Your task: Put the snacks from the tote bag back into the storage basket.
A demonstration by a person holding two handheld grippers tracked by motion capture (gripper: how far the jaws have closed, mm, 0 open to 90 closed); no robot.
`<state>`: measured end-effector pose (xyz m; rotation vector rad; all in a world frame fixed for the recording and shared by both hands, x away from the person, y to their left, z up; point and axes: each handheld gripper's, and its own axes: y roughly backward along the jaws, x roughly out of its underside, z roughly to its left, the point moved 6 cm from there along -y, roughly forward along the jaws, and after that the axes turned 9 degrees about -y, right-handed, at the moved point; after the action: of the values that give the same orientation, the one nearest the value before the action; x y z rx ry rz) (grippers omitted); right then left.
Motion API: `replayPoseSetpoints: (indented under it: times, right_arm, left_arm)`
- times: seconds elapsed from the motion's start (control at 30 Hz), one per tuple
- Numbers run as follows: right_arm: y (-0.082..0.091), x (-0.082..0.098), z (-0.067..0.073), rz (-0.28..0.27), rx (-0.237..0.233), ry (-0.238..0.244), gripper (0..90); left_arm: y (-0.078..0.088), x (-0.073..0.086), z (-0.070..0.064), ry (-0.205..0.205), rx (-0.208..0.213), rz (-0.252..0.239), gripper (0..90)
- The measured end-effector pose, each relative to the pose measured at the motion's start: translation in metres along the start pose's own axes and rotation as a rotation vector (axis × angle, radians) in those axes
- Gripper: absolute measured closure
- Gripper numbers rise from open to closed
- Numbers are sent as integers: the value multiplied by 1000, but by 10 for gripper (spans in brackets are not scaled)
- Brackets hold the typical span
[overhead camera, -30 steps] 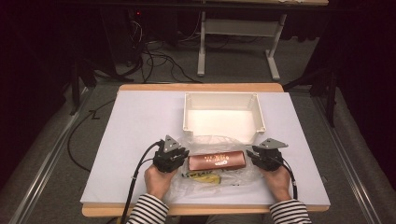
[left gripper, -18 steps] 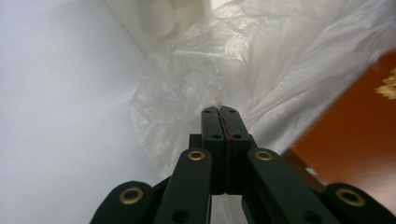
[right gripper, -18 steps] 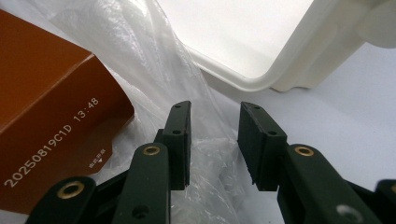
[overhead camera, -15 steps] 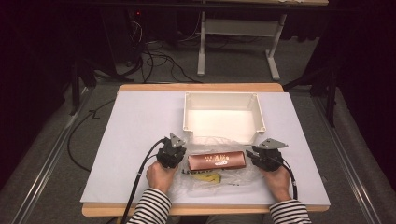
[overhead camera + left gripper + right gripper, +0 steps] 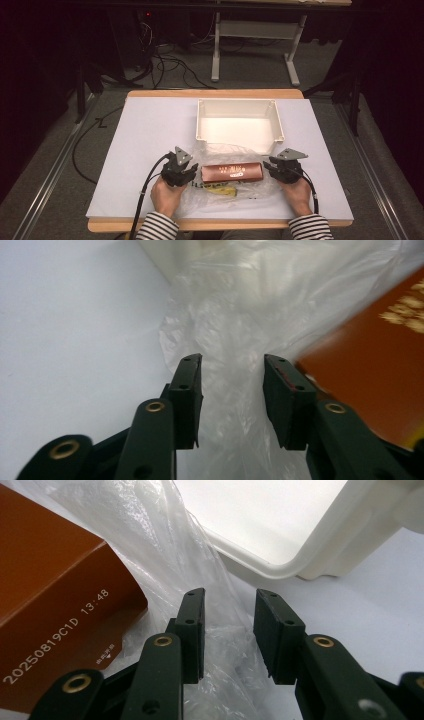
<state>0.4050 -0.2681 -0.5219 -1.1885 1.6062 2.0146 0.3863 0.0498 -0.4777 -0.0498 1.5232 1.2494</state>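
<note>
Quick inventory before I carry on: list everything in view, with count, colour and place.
plastic bag: one, clear, crumpled at the table's near middle, between both tools.
box: one, reddish-brown, lying flat in the plastic bag.
yellow item: one, yellow, just nearer than the box; kind unclear.
bin: one, white, empty, beyond the bag.
table: one, white top, wooden edge.
left tool: black, jaws just opened, film between them, unpinched.
right tool: black, jaws apart over film.
hands: two, striped sleeves, near edge.

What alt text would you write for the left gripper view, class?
Two black jaws of the left claw stand apart over a crumpled clear plastic bag, not pinching it. A brown rectangular cardboard box lies to the right, on a white table surface.
</note>
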Motion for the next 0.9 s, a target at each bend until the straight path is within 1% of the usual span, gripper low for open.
replayPoseSetpoints:
  times: [0.07, 0.13, 0.23, 0.3, 0.33, 0.4, 0.43, 0.5, 0.57, 0.63, 0.67, 0.7, 0.73, 0.77, 0.83, 0.87, 0.9]
  right_arm:
    - [0, 0, 0, 0, 2, 0, 660]
    - [0, 0, 0, 1, 3, -3, 660]
    - [0, 0, 0, 1, 3, -3, 660]
    - [0, 0, 0, 0, 3, -1, 661]
    - [0, 0, 0, 1, 3, -3, 660]
    - [0, 0, 0, 0, 4, 0, 661]
    - [0, 0, 0, 0, 2, -1, 660]
    - [0, 0, -1, 2, -6, -11, 659]
    - [0, 0, -1, 3, -8, -14, 658]
    - [0, 0, -1, 1, -6, -1, 657]
    - [0, 0, 0, 2, -1, 4, 656]
    - [0, 0, 0, 3, 0, 1, 653]
    - [1, 0, 0, 2, -2, 1, 642]
    - [2, -1, 1, -12, -3, 5, 627]
    - [8, -2, 1, -38, -13, -14, 610]
    - [14, -4, 3, -56, -23, -21, 606]
    - [19, -4, 4, -65, -23, -23, 606]
  left_arm:
    - [6, 2, -7, -14, 11, 6, 581]
    - [7, 6, -11, -15, 20, 19, 571]
    - [1, 13, -16, -13, 24, 51, 568]
    - [-5, 19, -16, 2, 27, 77, 567]
    - [-8, 23, -16, 3, 21, 94, 567]
    - [-15, 32, -14, -20, -6, 136, 568]
    - [-16, 35, -12, -27, -8, 124, 565]
    - [-14, 39, -4, -27, -32, 114, 573]
    - [-14, 41, 3, -6, -35, 121, 571]
    - [-14, 41, 9, 18, -30, 133, 563]
    - [-13, 40, 9, 23, -28, 138, 558]
    - [-13, 39, 8, 17, -29, 137, 557]
    - [-10, 37, 6, 11, -28, 123, 557]
    - [-8, 34, 4, 12, -23, 105, 554]
    - [-3, 28, 1, 18, -14, 71, 542]
    - [-1, 26, -1, 16, -13, 63, 534]
    - [0, 23, -2, 16, -13, 56, 526]
